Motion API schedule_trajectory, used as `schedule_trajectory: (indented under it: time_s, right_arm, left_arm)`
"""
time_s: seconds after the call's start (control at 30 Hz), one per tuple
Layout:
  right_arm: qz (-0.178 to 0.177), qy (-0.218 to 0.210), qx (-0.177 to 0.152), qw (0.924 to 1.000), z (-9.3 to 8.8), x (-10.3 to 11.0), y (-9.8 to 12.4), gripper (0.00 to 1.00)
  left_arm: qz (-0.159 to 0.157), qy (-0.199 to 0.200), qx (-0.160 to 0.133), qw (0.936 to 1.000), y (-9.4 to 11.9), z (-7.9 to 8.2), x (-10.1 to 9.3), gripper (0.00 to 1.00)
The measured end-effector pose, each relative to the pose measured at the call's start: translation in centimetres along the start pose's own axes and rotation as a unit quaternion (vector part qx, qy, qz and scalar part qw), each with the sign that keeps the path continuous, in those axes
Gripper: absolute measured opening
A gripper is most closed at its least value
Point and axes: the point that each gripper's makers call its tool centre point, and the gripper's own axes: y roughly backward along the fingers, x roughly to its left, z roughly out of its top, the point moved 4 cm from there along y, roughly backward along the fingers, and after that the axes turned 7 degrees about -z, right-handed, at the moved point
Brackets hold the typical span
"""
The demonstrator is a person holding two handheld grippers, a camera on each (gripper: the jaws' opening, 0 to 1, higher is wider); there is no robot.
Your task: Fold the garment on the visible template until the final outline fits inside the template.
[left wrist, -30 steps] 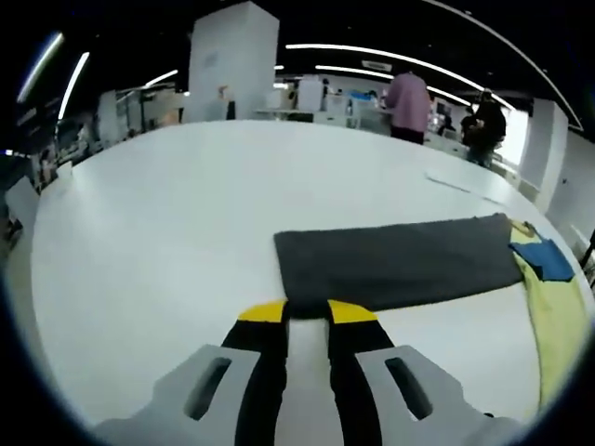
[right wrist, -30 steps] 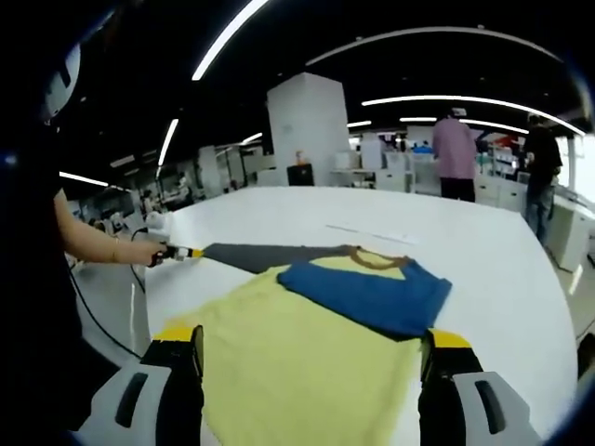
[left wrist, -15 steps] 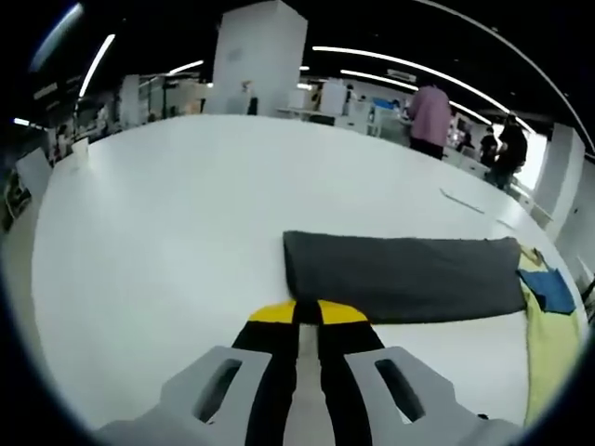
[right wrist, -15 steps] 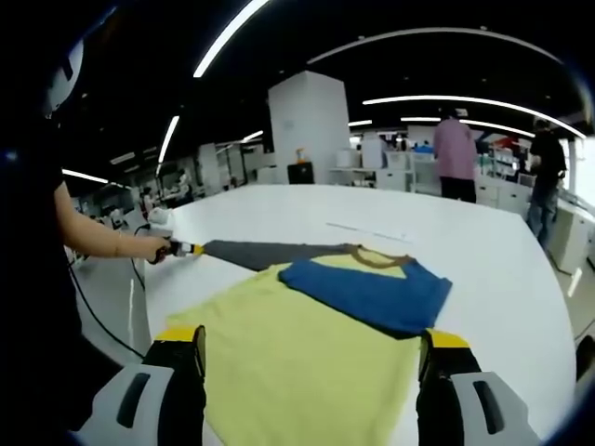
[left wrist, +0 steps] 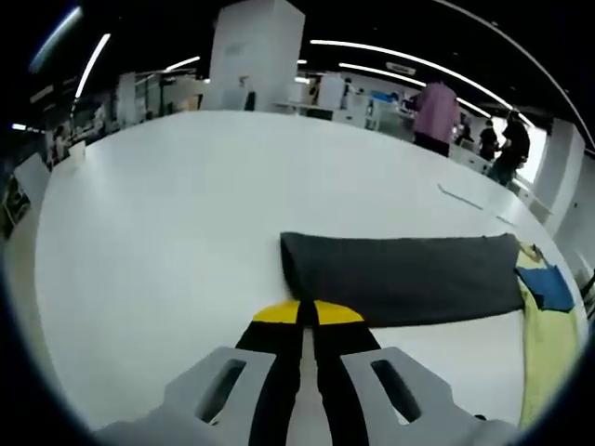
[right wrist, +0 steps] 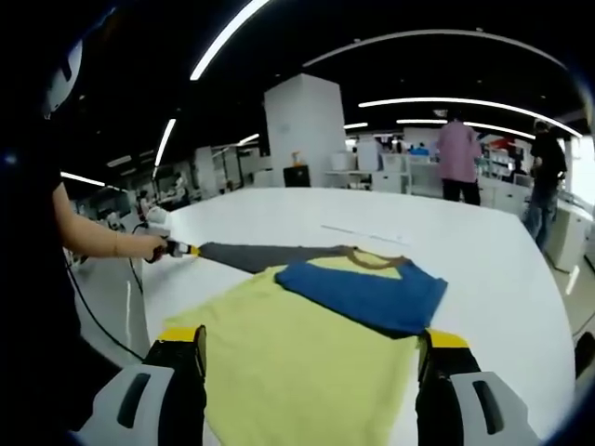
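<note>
Left gripper (left wrist: 306, 313) clamped on grey sleeve (left wrist: 404, 276) end, right gripper (right wrist: 311, 348) agape over yellow body (right wrist: 307, 372); advisable to carry sleeve flat across body, cuff kept taut.

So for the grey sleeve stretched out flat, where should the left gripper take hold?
At the cuff end of the grey sleeve, coming in low from beyond its tip. It lies flat and straight, and the left gripper sits at that edge with its jaws together.

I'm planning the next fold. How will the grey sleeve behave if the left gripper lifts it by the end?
Probably floppy: the grey sleeve lies flat and thin on the white table, so it should sag behind the left gripper. It looks light and should drag easily. The yellow shirt it joins may tug along.
</note>
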Motion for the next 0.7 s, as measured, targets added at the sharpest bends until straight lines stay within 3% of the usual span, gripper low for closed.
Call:
schedule_trajectory:
  time_s: [0.3, 0.7]
  right_arm:
    - [0.007, 0.003, -0.004, 1.0, 0.2, 0.4, -0.1, 0.99]
    - [0.005, -0.001, 0.001, 1.0, -0.1, 0.4, 0.0, 0.99]
  left_arm:
    - [-0.03, 0.015, -0.036, 0.9988, 0.4, 2.3, -1.3, 0.0]
    - [-0.07, 0.006, -0.034, 0.997, 0.7, 3.3, -3.6, 0.0]
